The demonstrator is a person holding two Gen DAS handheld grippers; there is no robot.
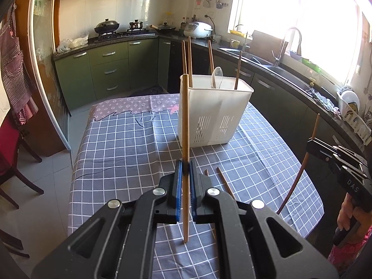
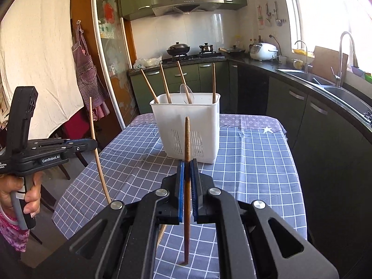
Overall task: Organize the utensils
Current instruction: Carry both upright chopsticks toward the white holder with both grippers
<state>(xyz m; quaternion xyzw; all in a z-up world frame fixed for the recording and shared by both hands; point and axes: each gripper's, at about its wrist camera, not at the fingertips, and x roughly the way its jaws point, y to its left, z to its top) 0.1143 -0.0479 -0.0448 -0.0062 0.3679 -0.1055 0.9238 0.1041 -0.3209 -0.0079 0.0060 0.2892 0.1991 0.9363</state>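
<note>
- Left gripper (image 1: 185,166) clamping tight on a light wooden chopstick (image 1: 185,116), holding it near upright above the table (image 1: 116,139), short of the white holder (image 1: 216,109).
- Right gripper (image 2: 187,169) pinching a darker chopstick (image 2: 187,139) the same way, upright, with the holder (image 2: 186,125) just beyond it.
- Showing each gripper in the other's view: right gripper (image 1: 310,143) at the table's right edge, left gripper (image 2: 95,143) off the left edge, a hand (image 2: 16,193) squeezing its handle.
- Standing already in the holder: four chopsticks (image 2: 165,83) leaning at different angles, plus a pale spoon (image 1: 217,76).
- Lying flat on the checked cloth beside the left gripper: two more chopsticks (image 1: 224,181), mostly hidden behind it.
- Judging progress as roughly halfway or a little past: several pieces stowed, two in the air waiting to be dropped in, at least two waiting on the table.
- Needing next, probably, carrying both held sticks over the holder's rim and lowering them in.
</note>
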